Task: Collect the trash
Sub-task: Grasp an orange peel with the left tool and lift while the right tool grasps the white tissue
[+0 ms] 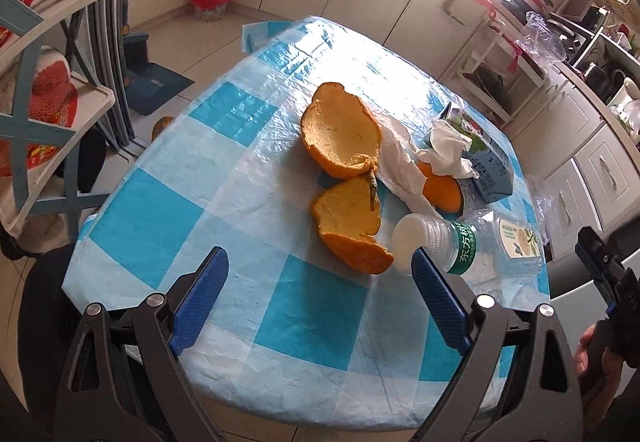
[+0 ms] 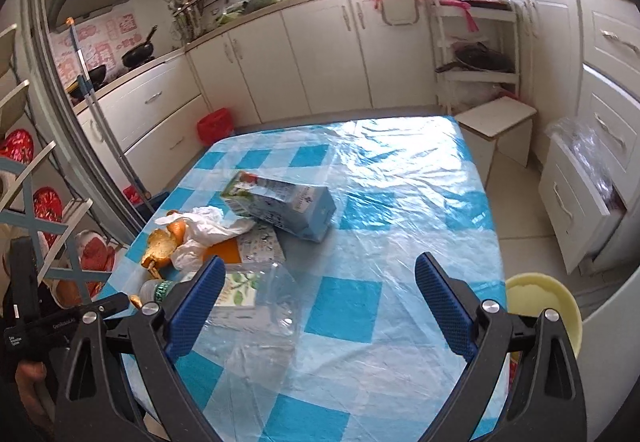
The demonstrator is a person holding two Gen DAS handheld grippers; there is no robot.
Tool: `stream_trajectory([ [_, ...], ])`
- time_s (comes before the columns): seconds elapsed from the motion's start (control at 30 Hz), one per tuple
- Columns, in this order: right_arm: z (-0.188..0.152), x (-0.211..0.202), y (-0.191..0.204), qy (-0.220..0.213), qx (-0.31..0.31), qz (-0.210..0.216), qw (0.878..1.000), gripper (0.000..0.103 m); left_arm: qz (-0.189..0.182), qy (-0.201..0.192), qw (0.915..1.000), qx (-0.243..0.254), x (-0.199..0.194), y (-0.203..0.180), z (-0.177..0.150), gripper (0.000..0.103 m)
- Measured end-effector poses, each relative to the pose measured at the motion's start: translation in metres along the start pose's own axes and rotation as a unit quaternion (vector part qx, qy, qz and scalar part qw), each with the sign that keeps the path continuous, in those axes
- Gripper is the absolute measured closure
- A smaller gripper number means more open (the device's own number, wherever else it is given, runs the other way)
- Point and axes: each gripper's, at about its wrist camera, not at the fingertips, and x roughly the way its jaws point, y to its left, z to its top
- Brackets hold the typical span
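Both claws are wide open and hold nothing. Left claw hangs over the table near the orange peels. Right claw hangs beside the flat plastic bottle. A tissue lies against the blue carton.

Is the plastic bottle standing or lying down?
Lying down. The bottle rests on its side on the table, cap on.

We see our left gripper and right gripper: black frames, silver screws, textured blue pads.
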Motion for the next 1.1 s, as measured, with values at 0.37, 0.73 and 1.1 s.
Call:
stream_trajectory([
  [0.37,0.033,0.084,0.101,0.093,-0.191,0.092,0.973,0.027,0.014,-0.013,0.9998,0.008,0.000,0.006,0.007,0.016],
  [0.73,0.031,0.132,0.080,0.160,-0.093,0.145,0.972,0.093,0.012,-0.015,0.9993,-0.032,0.032,0.020,0.061,0.016],
  [1.1,0.050,0.101,0.064,0.103,-0.043,0.212,0.971,0.094,0.025,0.003,0.9994,0.025,0.075,-0.003,0.096,0.096],
])
